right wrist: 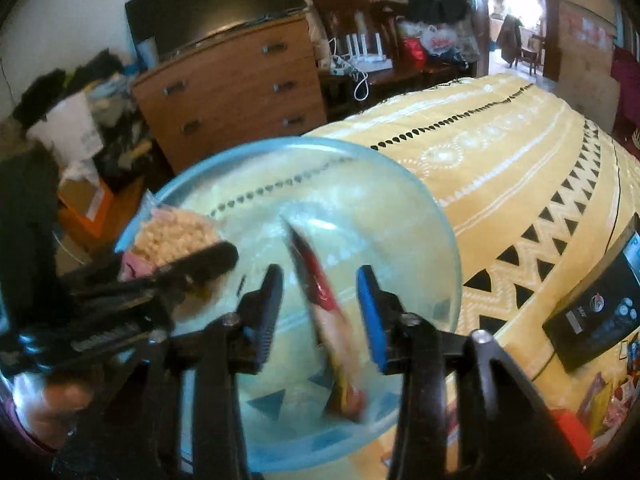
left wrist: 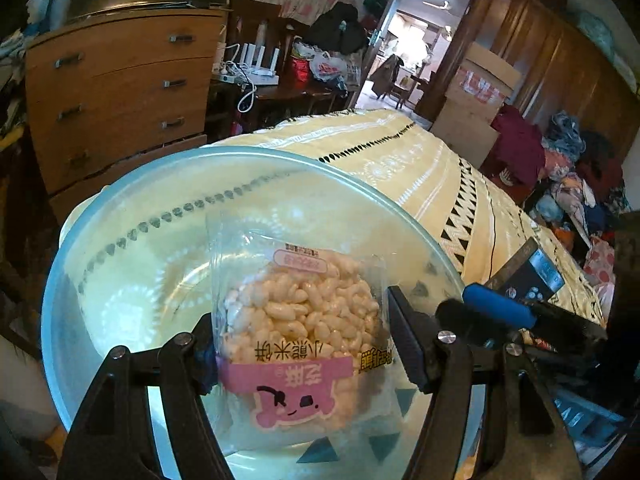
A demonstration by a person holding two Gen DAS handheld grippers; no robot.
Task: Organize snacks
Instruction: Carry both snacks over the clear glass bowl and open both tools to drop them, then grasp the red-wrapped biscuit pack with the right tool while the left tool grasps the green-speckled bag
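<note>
Two claws over the clear bowl (left wrist: 120, 280): left claw (left wrist: 304, 344) clamps a pink-labelled rice-cake pack (left wrist: 296, 320); right claw (right wrist: 320, 312) parted around a blurred red packet (right wrist: 328, 312), untouched.

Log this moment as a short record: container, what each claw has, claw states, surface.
container: clear blue-rimmed bowl, on the edge of the bed
left claw: shut on the rice cake packet, held over the bowl
right claw: open, its pads clear of the red snack packet between them, which is blurred above the bowl
bowl contents: nothing seen resting inside
surface: yellow patterned bedspread
also on bed: black box, to the right of the bowl
</note>
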